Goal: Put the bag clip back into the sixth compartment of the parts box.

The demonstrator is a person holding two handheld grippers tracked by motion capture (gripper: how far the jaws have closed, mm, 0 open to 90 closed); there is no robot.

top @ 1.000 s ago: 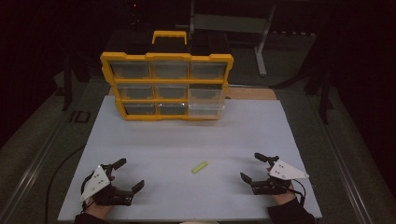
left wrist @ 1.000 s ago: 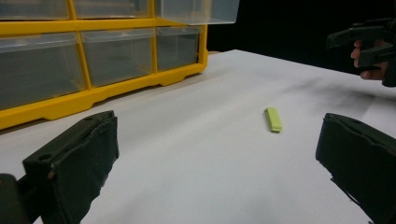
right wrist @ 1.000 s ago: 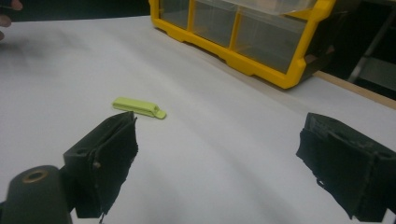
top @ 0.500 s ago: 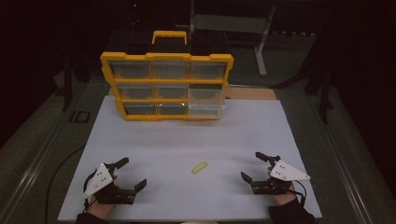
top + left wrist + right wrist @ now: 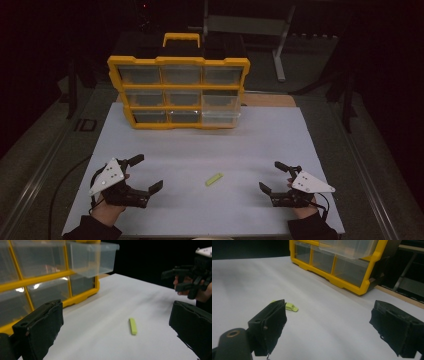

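Note:
A small lime-green bar [image 5: 214,179] lies flat on the white table top [image 5: 200,145], between my two grippers; it also shows as the green bar [image 5: 133,326] and the green bar [image 5: 291,306], partly behind a jaw. My left gripper [image 5: 145,174] rests at the near left, open and empty. My right gripper [image 5: 273,176] rests at the near right, open and empty. Far across the table stands a yellow organizer [image 5: 180,92] with clear drawers; its right-hand clear drawer [image 5: 221,112] is pulled partway out.
The yellow organizer's carry handle [image 5: 181,38] points up at the back. A metal stand [image 5: 280,45] sits behind the table in the dark. Cables trail from both grippers off the near edge. The table's wooden strip [image 5: 270,100] shows right of the organizer.
Both grippers have held nearly still; the left one shifted very slightly. The green bar has not moved.

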